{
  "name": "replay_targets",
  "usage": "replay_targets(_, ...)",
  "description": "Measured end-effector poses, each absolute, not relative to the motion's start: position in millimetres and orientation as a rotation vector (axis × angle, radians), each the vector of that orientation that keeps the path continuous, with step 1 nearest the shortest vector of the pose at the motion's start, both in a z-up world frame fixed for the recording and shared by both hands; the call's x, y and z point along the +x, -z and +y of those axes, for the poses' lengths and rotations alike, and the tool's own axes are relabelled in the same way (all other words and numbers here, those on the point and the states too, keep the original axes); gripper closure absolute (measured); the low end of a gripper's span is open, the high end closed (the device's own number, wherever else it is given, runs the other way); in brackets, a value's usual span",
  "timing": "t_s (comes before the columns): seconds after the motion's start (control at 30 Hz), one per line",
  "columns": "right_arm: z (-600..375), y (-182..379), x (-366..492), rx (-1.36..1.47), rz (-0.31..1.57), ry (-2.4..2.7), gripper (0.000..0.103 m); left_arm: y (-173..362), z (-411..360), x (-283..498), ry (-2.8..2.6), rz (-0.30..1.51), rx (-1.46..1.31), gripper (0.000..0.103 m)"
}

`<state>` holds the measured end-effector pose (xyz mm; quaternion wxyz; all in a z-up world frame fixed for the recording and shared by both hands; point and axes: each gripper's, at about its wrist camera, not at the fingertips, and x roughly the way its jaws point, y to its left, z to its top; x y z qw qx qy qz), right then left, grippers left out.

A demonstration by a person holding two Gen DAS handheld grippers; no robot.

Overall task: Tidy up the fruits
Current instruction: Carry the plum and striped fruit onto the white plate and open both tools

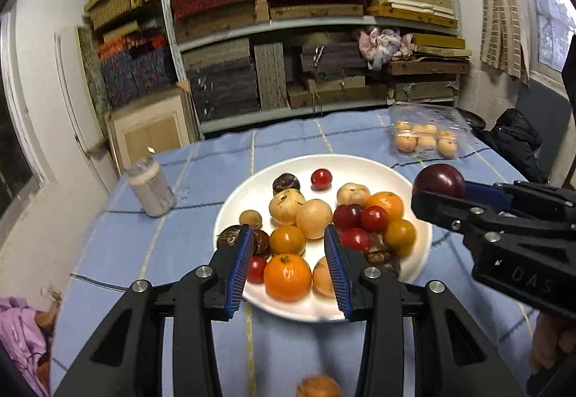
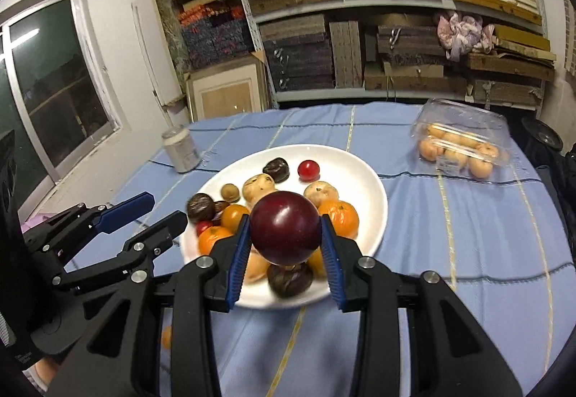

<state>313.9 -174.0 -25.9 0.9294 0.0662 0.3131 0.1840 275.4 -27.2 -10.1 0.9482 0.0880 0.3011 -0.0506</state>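
A white plate [image 1: 360, 166] [image 2: 352, 166] on the blue checked cloth carries several fruits: oranges, small red ones, pale yellow ones and dark brown ones. My right gripper [image 2: 284, 235] [image 1: 441, 188] is shut on a dark red plum [image 2: 284, 227] [image 1: 439, 181], held in the air over the plate's near right side. My left gripper [image 1: 288, 235] [image 2: 166, 208] hovers at the plate's near left edge, open, with nothing between its blue pads. An orange [image 1: 287, 276] lies on the plate just beyond those pads.
A white jar [image 1: 151, 186] [image 2: 181, 150] stands left of the plate. A clear plastic box of pale orange fruits [image 1: 426, 137] [image 2: 460, 145] sits at the back right. A loose fruit [image 1: 318, 386] lies on the cloth near me. Packed shelves [image 1: 306, 36] rise behind the table.
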Motion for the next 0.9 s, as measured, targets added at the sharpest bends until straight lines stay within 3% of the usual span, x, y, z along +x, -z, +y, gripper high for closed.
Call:
replay_targets(0.13, -177, 33, 318, 0.147, 0.649, -0.394, 0.066, 18, -8, 246, 0.190, 0.686, 0.125, 0.059)
replay_targets(0.37, -179, 31, 308, 0.150, 0.634, -0.418, 0.066, 53, -3, 196, 0.231, 0.773, 0.149, 0.038)
replay_targets(0.47, -179, 32, 303, 0.154, 0.636, -0.424, 0.066, 69, -18, 202, 0.266, 0.806, 0.142, 0.038)
replay_targets(0.57, -183, 34, 299, 0.169, 0.643, -0.425, 0.066, 88, -29, 212, 0.259, 0.850, 0.178, 0.038)
replay_targets(0.7, -187, 37, 300, 0.181, 0.655, -0.428, 0.066, 102, -22, 222, 0.271, 0.904, 0.136, 0.062)
replay_targets(0.9, -190, 41, 301, 0.186, 0.665, -0.420, 0.066, 90, -18, 221, 0.266, 0.863, 0.118, 0.062)
